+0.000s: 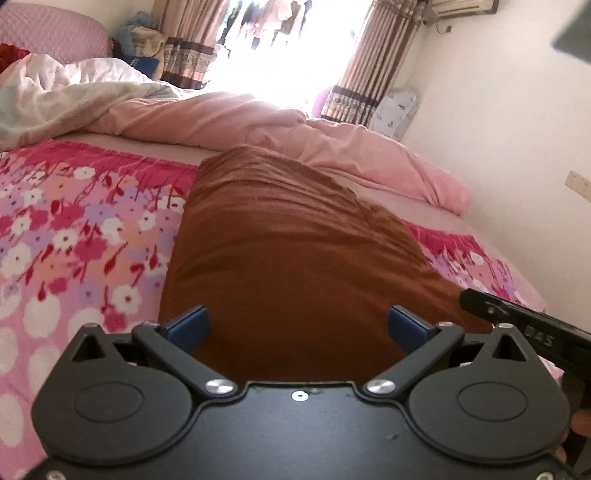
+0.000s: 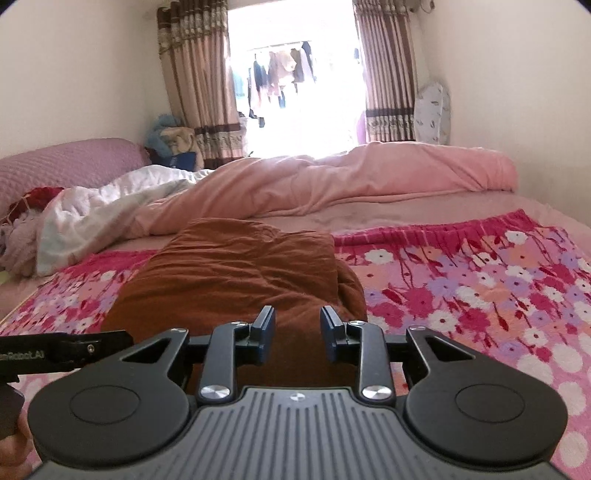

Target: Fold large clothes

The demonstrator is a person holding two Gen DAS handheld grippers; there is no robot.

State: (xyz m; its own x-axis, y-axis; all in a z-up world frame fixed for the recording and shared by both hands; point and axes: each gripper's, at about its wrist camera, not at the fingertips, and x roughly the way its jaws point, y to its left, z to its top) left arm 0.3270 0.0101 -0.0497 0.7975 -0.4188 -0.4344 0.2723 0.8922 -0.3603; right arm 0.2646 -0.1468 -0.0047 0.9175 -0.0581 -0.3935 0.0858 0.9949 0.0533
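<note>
A brown garment (image 1: 288, 251) lies folded into a long strip on the floral blanket (image 1: 66, 236) on the bed. My left gripper (image 1: 298, 326) is wide open and empty, just above the garment's near end. In the right wrist view the same brown garment (image 2: 236, 273) lies ahead, bunched at its far end. My right gripper (image 2: 297, 332) is open with a narrower gap and empty, over the garment's near right edge. Each gripper's body shows at the edge of the other's view.
A rumpled pink duvet (image 2: 332, 184) and a white quilt (image 2: 96, 206) lie across the far half of the bed. A pink headboard (image 1: 51, 33) is at the far left. Curtains (image 2: 192, 85) frame a bright window. The wall (image 1: 498, 129) runs along the right.
</note>
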